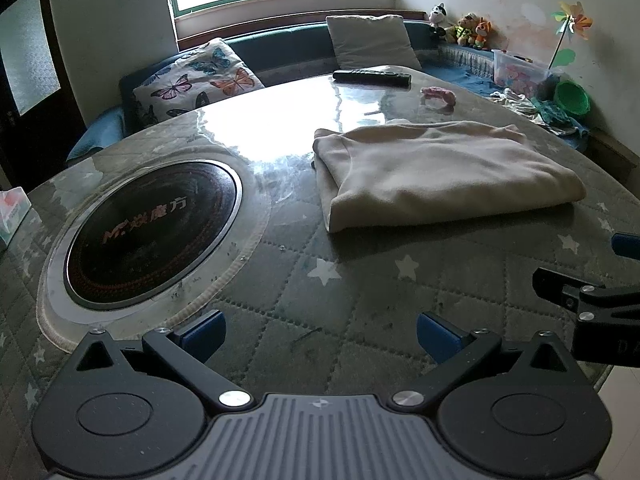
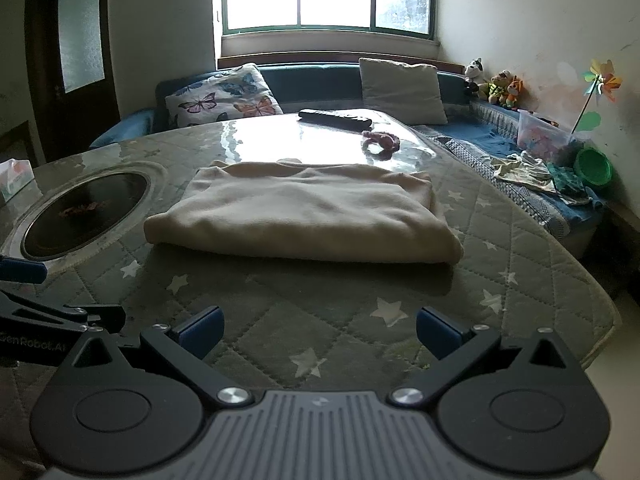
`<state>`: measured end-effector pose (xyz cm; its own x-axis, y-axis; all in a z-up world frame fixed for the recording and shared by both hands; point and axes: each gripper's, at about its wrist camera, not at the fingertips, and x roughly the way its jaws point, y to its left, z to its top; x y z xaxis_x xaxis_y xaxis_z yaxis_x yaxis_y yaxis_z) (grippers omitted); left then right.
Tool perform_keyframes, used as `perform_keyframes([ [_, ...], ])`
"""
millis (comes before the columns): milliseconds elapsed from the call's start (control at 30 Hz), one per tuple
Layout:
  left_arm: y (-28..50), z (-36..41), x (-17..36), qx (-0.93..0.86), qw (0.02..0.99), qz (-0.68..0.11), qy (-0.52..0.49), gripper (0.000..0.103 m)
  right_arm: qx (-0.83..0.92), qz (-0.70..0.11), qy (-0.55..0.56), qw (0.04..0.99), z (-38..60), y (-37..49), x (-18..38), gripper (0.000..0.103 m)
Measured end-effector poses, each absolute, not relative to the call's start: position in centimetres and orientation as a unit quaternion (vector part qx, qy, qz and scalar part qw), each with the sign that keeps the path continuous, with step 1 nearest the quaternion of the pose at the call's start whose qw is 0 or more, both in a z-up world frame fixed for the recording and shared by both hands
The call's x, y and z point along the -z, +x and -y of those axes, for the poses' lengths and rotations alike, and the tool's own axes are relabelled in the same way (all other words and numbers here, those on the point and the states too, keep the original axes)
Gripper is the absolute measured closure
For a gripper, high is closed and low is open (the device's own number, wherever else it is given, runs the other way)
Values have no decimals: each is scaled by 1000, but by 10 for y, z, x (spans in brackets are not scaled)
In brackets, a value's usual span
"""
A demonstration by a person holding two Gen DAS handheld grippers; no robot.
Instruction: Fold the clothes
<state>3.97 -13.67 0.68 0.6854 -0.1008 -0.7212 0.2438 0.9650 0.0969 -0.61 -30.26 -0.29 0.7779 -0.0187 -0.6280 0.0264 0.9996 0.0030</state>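
Note:
A cream garment (image 1: pixel 436 172) lies folded in a flat rectangle on the quilted star-pattern table cover (image 1: pixel 320 292); it also shows in the right wrist view (image 2: pixel 304 212). My left gripper (image 1: pixel 320 334) is open and empty, low over the table, short of the garment and to its left. My right gripper (image 2: pixel 320 330) is open and empty, in front of the garment's near folded edge. The right gripper's fingers (image 1: pixel 560 288) show at the right edge of the left wrist view. The left gripper's fingers (image 2: pixel 92 314) show at the left edge of the right wrist view.
A round black cooktop (image 1: pixel 152 236) is set into the table at the left. A black remote (image 1: pixel 372 77) and a pink toy (image 1: pixel 440 94) lie at the far side. A tissue box (image 1: pixel 14 208) stands at the left edge. A sofa (image 2: pixel 500 140) with cushions, clothes and toys lies behind.

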Motion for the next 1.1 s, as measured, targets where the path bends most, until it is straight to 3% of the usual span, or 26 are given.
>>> perform_keyframes([
  [1100,62,134,-3,91,908,-399,95,0,10,-352,-4,936,298,21,9,0],
])
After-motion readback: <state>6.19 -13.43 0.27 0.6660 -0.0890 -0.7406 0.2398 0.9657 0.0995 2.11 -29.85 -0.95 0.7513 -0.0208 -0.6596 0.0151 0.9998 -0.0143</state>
